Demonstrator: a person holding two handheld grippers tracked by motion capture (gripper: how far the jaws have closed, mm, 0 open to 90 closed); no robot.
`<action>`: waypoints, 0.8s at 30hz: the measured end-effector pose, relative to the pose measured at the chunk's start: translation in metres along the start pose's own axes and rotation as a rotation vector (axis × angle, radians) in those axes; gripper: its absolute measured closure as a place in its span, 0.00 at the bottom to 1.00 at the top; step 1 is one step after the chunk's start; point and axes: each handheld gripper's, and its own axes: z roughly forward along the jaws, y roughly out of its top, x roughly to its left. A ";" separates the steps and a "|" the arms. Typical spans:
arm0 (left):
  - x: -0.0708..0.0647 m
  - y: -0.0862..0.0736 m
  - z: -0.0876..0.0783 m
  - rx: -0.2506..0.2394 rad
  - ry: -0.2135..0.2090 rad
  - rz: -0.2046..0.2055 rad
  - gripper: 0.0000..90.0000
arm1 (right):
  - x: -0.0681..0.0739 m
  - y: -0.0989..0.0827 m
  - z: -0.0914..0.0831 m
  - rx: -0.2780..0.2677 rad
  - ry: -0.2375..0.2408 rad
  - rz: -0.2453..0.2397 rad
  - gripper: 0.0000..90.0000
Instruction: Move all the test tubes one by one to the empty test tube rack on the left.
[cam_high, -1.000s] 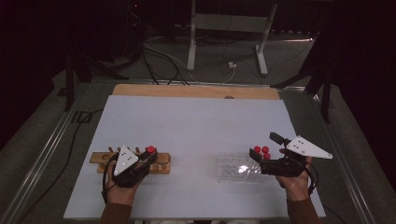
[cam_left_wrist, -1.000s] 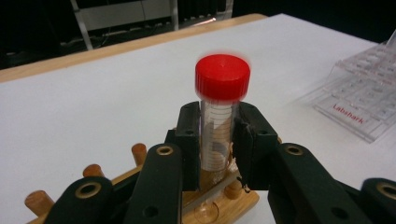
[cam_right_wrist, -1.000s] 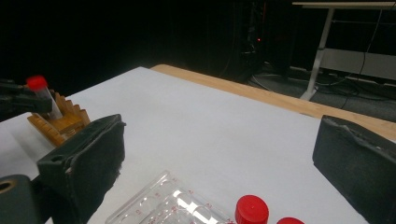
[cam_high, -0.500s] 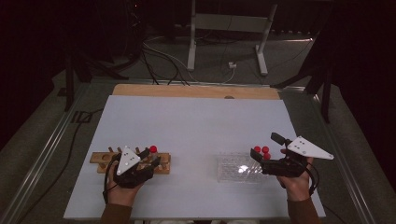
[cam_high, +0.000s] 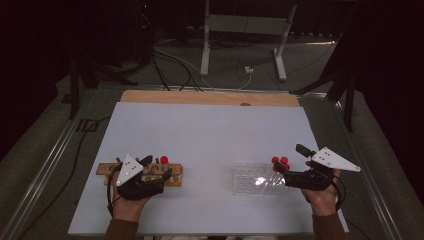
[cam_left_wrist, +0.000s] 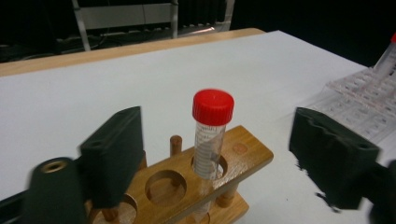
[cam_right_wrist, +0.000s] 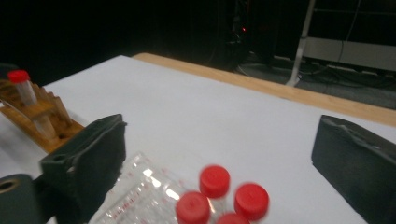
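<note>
The left gripper (cam_left_wrist: 215, 154) has just been opening wide, letting go so the red-capped tube (cam_left_wrist: 210, 135) stands in the wooden rack (cam_left_wrist: 187, 186).

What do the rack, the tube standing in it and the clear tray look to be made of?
Rack: wood, likely smooth-finished; tan grain, dowel posts. Tube: clear plastic, probably; printed scale shows through, with a matte red, ribbed cap. Tray: transparent plastic, glossy; it catches a bright glare and the white table shows through.
</note>
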 end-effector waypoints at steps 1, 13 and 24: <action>-0.001 0.001 -0.001 -0.007 0.002 -0.001 0.19 | -0.002 -0.002 0.000 0.007 -0.004 0.000 0.05; -0.002 0.012 -0.007 -0.055 -0.003 -0.007 0.01 | -0.012 -0.025 -0.011 0.056 -0.003 -0.005 0.29; 0.002 0.012 -0.009 -0.071 0.015 -0.023 0.01 | -0.012 -0.041 -0.013 0.090 0.016 -0.028 0.68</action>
